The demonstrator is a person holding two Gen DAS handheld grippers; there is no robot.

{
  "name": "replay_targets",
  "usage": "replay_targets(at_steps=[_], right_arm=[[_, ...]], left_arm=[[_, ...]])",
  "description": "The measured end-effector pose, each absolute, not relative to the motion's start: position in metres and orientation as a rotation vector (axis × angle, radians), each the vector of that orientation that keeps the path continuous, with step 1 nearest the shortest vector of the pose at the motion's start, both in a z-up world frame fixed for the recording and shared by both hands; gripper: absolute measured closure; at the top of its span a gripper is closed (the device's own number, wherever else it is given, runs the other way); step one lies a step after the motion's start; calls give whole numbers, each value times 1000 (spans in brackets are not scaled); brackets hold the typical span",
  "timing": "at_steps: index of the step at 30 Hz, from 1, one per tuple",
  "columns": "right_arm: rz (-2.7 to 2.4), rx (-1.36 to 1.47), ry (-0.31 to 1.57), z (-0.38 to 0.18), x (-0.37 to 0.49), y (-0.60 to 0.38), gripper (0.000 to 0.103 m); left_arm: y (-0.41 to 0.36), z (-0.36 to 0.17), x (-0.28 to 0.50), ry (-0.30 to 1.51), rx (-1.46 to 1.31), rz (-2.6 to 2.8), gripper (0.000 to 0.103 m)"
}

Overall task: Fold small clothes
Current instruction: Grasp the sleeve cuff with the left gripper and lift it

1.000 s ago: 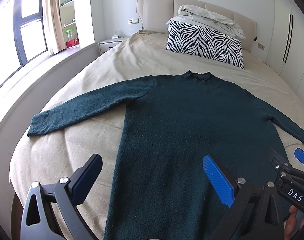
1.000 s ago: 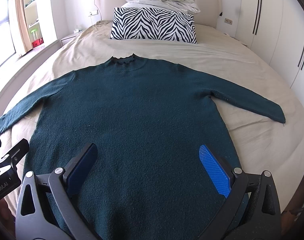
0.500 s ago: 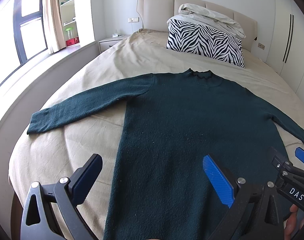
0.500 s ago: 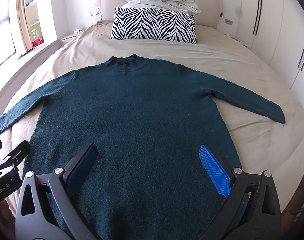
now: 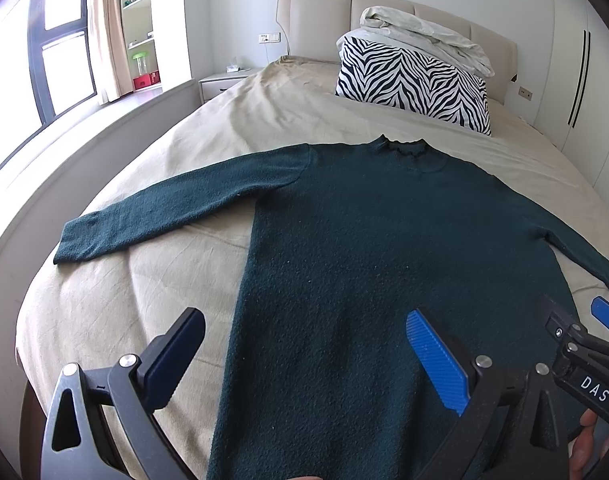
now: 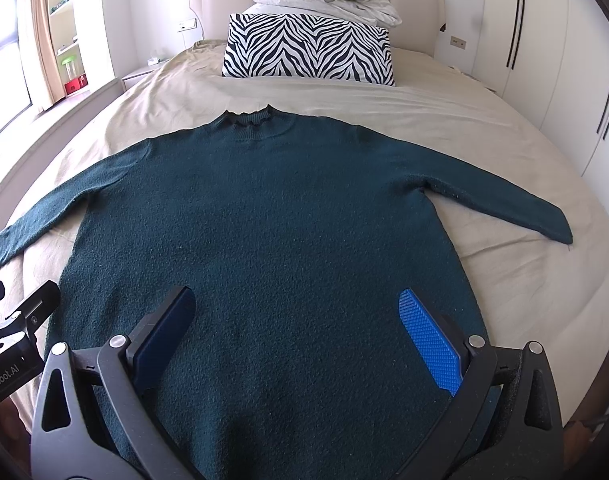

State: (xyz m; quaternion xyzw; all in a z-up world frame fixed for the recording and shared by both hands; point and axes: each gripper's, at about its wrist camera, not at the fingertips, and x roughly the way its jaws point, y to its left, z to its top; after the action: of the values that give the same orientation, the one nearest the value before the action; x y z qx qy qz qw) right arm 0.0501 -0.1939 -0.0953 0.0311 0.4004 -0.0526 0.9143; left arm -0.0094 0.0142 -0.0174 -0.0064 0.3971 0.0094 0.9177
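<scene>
A dark green knit sweater (image 5: 368,248) lies flat on the bed, collar toward the headboard, both sleeves spread out to the sides; it fills the right wrist view (image 6: 264,220) too. My left gripper (image 5: 304,340) is open and empty above the sweater's lower left part. My right gripper (image 6: 296,320) is open and empty above the lower middle of the sweater. The right gripper also shows at the right edge of the left wrist view (image 5: 584,356). The sweater's hem is hidden under the grippers.
The beige bed sheet (image 5: 152,292) shows around the sweater. A zebra-print pillow (image 6: 308,50) with a folded white duvet (image 6: 324,0) on it stands at the headboard. A nightstand (image 5: 224,80) and window are at the left, wardrobe doors (image 6: 544,60) at the right.
Both grippers have drifted slightly; the sweater has not moved and both stay open.
</scene>
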Motion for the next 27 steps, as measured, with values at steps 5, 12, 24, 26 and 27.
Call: replay_targets(at_steps=[5,12,24,26,27], right_arm=[[-108,65,824,-95,50,-194,0],[-107,64,825,-97,50,-193,0],[-91,52,804,-100,58,-185,0],[-77,56,789,-98,62,-182,0],[-71,55,784,-97,66,-180,0]], left_arm=[[14,-17,-9,817,-13,19,0],[16,-19,-9,819,-22,14,0],[56,-27,-2,881,-193,-51,0],[74,-29,3,899,-251,-57,0],[84,-30,6,905,-281,-58,0]])
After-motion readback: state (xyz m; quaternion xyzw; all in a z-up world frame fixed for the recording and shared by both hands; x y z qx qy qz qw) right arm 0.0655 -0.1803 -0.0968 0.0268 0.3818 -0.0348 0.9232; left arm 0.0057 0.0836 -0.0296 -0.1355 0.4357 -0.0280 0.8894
